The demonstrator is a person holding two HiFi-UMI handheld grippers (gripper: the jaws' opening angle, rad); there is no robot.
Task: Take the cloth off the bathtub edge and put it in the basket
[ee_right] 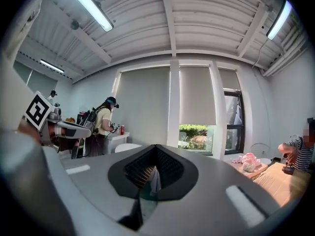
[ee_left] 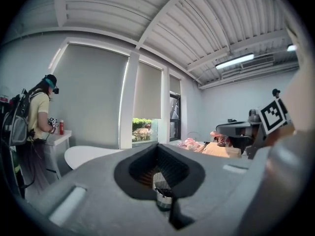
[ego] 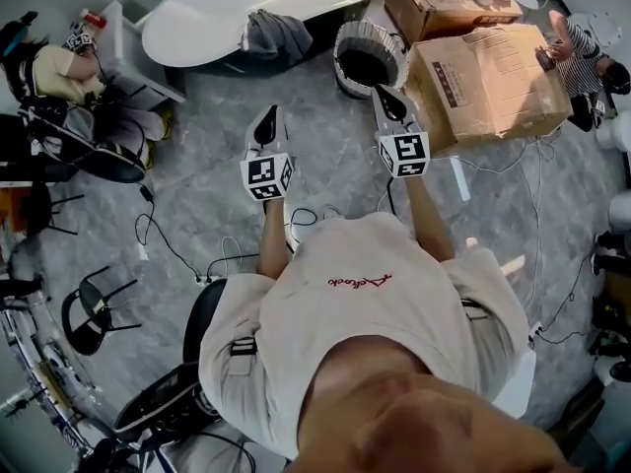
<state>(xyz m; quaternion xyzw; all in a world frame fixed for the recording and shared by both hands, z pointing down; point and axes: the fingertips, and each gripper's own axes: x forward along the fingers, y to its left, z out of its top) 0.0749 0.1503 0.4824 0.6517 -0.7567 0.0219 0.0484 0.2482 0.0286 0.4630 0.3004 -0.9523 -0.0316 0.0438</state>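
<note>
The grey marbled floor (ego: 197, 166) carries a white bathtub (ego: 217, 13) at the far side. Just right of it stands a round ribbed basket (ego: 389, 39), and beside that two cardboard boxes (ego: 488, 82), one behind the other. Black cables (ego: 163, 239) trail loosely across the tiles, and a black chair (ego: 94, 308) stands at the left.

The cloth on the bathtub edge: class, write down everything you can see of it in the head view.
The cloth is grey and looks like soft, fairly thick fabric. It lies crumpled and folded over the rim of the white bathtub, with part resting on the rim and the rest hanging down the tub's outer side. Only the tub is seen touching it. The round basket stands apart from it, to its right.
</note>
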